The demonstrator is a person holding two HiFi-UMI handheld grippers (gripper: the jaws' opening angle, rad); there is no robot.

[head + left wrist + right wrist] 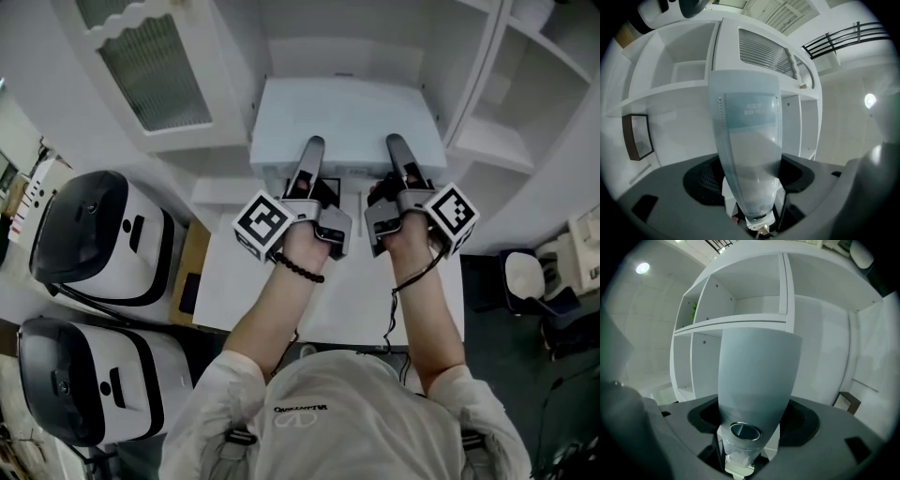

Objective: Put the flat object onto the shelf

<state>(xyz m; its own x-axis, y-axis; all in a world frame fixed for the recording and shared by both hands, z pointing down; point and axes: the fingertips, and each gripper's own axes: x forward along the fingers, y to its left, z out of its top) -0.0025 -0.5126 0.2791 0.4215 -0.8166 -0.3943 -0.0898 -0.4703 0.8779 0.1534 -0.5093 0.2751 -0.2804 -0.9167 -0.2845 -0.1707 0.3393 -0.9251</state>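
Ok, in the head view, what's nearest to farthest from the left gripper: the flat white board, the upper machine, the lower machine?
1. The flat white board, clamped in the left gripper.
2. The upper machine, black-and-white, at left.
3. The lower machine, bottom left.

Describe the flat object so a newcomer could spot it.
Start at the white shelf unit at the head view's top. In front hangs a pale rectangular slab, the flat object. Only it is gripped at its near edge by the left tongs and right tongs.
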